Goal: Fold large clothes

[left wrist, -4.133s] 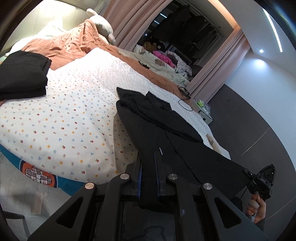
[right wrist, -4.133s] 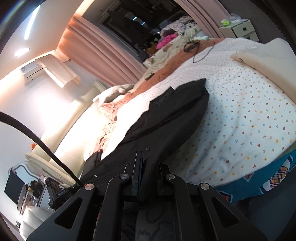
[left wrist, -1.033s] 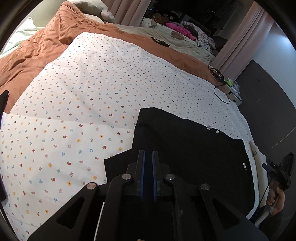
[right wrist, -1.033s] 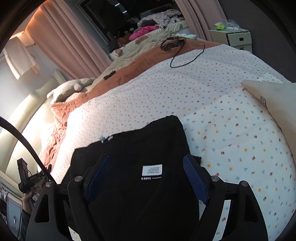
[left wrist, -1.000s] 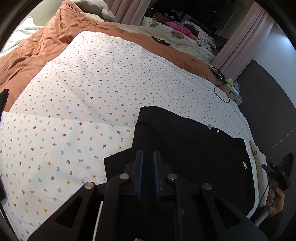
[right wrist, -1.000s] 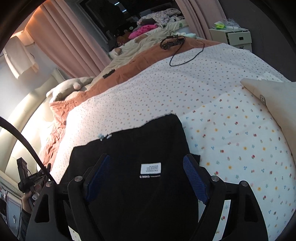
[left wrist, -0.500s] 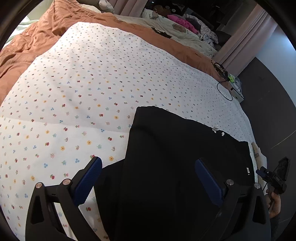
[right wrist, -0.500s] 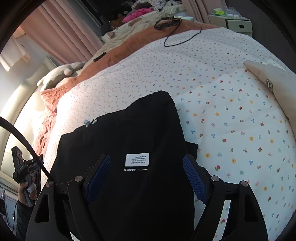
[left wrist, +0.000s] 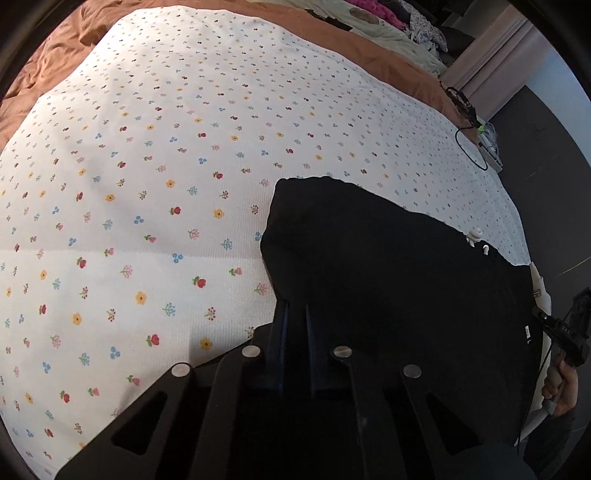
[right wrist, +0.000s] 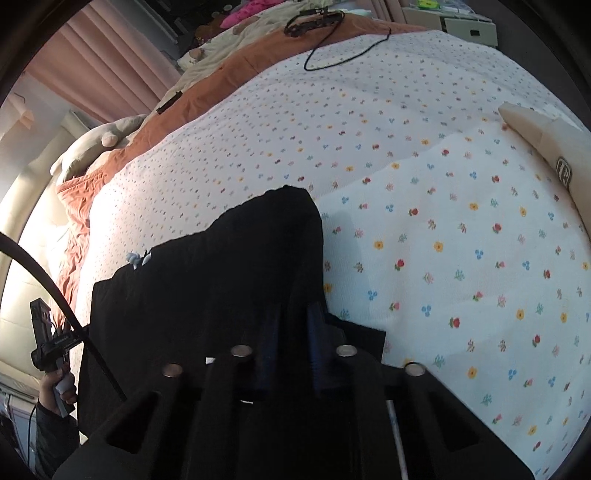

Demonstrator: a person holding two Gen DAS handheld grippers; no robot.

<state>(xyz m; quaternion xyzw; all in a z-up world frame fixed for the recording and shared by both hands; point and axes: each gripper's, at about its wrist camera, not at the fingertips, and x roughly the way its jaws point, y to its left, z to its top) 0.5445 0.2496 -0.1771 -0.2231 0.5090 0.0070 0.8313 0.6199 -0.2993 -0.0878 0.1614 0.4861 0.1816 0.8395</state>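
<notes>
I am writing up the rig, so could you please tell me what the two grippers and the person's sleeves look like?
Each gripper is black plastic with two blue-padded fingers and four round silver bolts: left gripper, right gripper. Both have pistol-style handles. A black cable arcs near the left gripper. The sleeve by that handle is dark.

Matt black cloth garment (left wrist: 388,266); finely ribbed floral cotton sheet (left wrist: 166,155).

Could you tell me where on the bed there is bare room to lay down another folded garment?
The floral sheet lies bare between the black garment and the brown duvet. In the right wrist view it is also bare between the garment and the cream pillow. The far edge is crowded: a black cable and heaped clothes.
</notes>
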